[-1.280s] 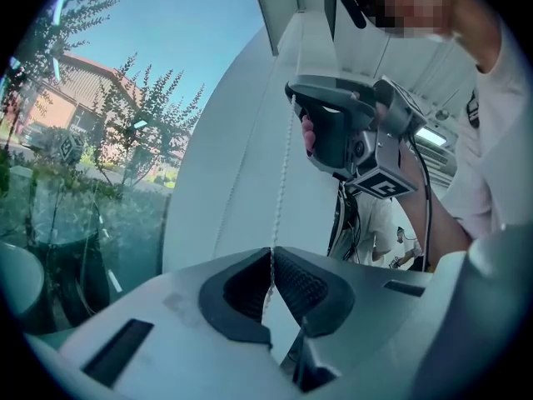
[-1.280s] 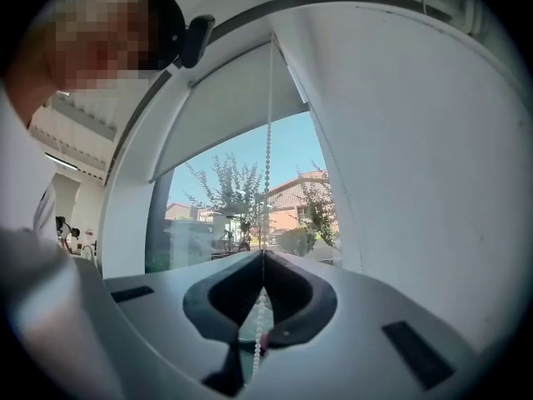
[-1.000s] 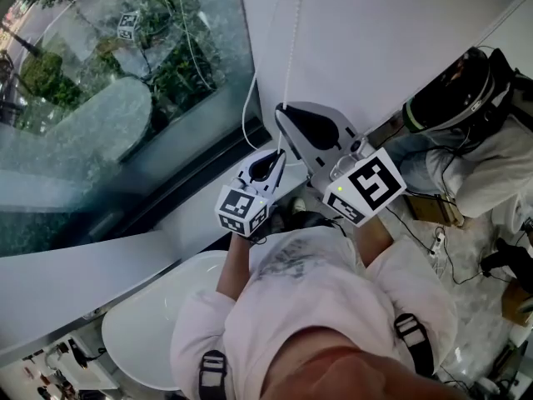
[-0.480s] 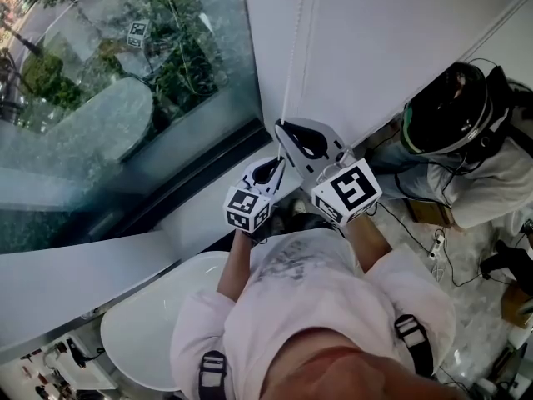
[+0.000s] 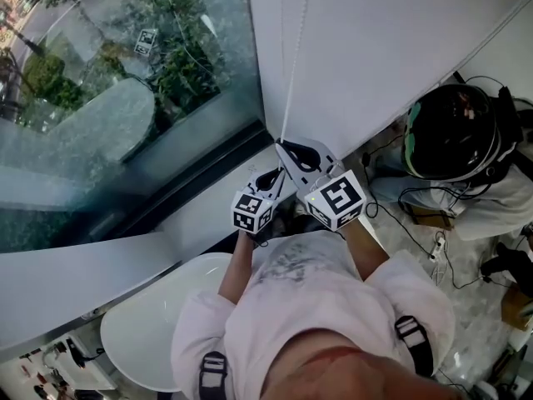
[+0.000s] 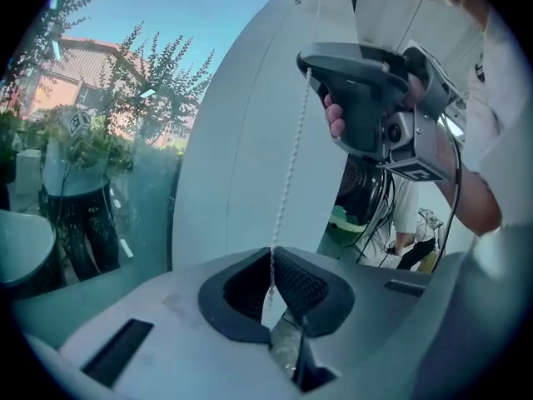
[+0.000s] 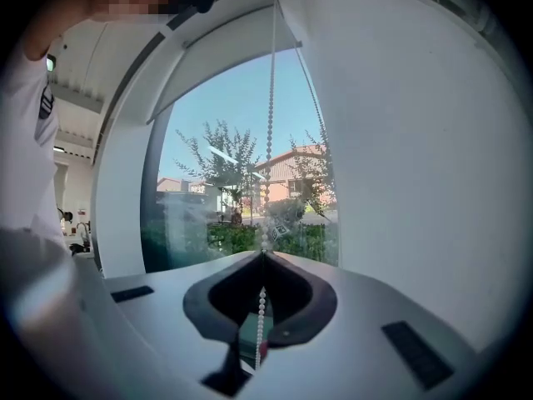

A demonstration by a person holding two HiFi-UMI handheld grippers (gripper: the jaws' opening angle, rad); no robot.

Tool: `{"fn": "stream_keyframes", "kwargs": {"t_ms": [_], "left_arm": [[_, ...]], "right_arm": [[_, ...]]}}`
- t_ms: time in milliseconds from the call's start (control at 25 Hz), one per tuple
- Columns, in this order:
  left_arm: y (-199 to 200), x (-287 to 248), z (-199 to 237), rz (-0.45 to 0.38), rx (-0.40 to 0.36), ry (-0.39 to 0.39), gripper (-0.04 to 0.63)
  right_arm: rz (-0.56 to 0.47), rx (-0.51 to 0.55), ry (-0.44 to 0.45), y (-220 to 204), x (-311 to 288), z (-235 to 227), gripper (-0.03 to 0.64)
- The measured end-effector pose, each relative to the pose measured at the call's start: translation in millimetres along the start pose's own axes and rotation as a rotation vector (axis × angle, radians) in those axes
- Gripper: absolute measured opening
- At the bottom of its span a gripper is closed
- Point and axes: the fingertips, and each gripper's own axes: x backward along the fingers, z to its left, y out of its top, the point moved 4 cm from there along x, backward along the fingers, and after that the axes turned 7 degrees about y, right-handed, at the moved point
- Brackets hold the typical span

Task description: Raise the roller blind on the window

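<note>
- The left tool (image 6: 271, 250) is pressed together on the chain (image 6: 287, 173), which enters at its jaw tips and runs down between the pads.
- The right tool (image 7: 263, 253) is likewise pinched shut on the chain, just above the left one and close to it. Both sit low, beside the white wall at the window (image 5: 125, 98).
- The blind (image 7: 225, 44) shows only in the right gripper view, as a pale band high at the window's top; most of the glass below it is bare.
- Slip risk: the beads are small and smooth, so a hard downward pull could draw them through the pads, and the blind would gain nothing.
- Angle risk: a pull away from the wall rather than straight down could drag the chain off its wheel at the top.
- Wrong-strand risk: a second strand (image 7: 312, 90) hangs close by; catching it too, or instead, would jam or lower the blind.
- Room risk: the tools look near the sill, so little downward travel seems left before a fresh grip is needed.
- Hidden: the roller and its chain wheel are cut off in every view.
- The chain's lower loop is out of sight behind the tools.
- The lens bends the blind's lower edge, so its exact height is hard to judge.
</note>
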Motion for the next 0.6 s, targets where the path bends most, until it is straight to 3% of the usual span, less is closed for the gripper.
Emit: {"fn": "stream_keyframes", "kwargs": {"t_ms": [280,600], "left_arm": [[-25,-6,6,0.048,0.025,0.009,0.015],[-28,1,5,0.034,0.01,0.004,0.015]], "right_arm": [[0.052,-0.021,0.005,-25,-4,1,0.061],[0.043,-0.021,0.007,-27,-2,2,0.061]]}}
